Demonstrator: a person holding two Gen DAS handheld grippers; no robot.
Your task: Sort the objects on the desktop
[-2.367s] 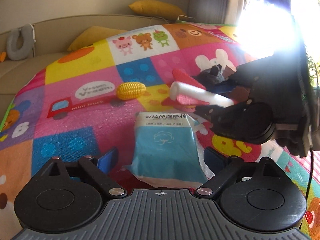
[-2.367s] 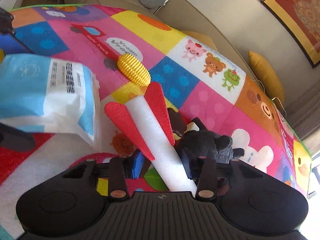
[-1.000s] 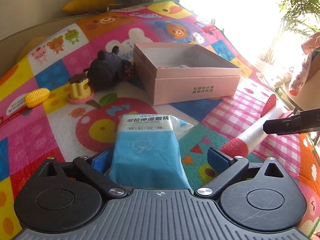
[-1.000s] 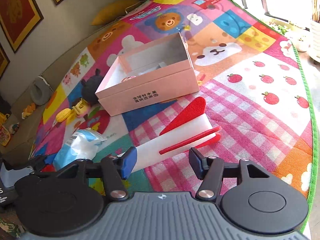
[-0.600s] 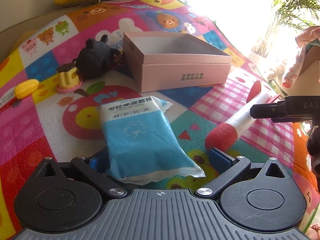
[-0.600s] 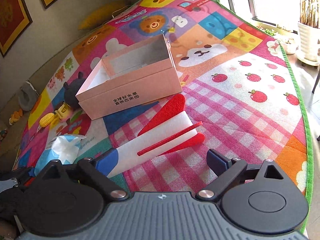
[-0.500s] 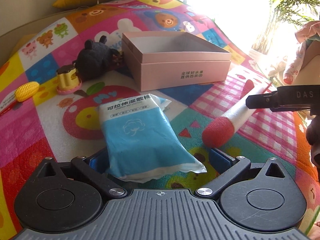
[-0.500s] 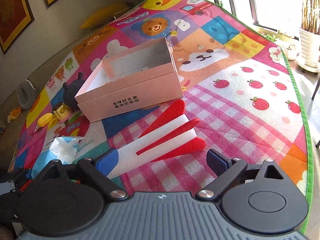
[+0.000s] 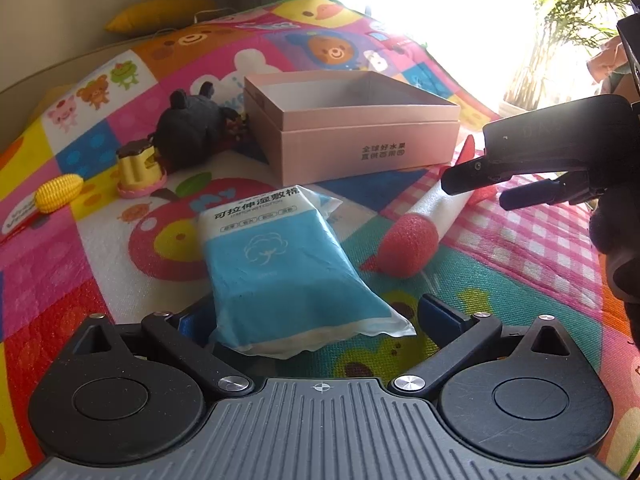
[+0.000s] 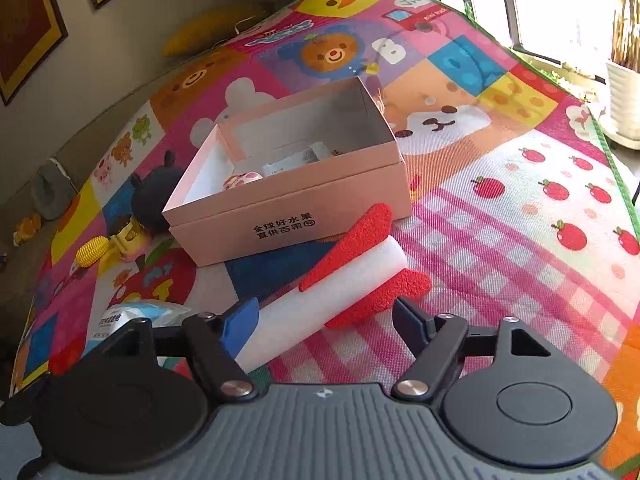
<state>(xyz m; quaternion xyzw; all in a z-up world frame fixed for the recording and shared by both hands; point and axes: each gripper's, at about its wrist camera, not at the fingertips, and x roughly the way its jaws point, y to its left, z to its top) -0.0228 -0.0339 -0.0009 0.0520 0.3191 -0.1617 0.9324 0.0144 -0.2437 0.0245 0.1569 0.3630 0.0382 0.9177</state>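
On the play mat [image 9: 100,264], the left gripper [image 9: 316,320] stands released around a blue wipes pack [image 9: 280,264] printed with Chinese characters. Ahead, the pink box [image 9: 360,148] shows two printed lines. Rightward, the right gripper [image 10: 324,320], jaws just narrowing, straddles the foam rocket [image 10: 340,280] unclamped; open checked mat lies beyond.

foam rocket [image 10: 320,296] set on mat, seemingly released, right gripper [image 10: 320,320] jaws reclosing

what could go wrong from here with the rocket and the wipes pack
The foam rocket lies loose on the mat between the open right gripper, whose jaws have just been closing; a regrip might nudge it. The wipes pack sits skewed in the open left gripper; closing now may pinch only its soft corner.
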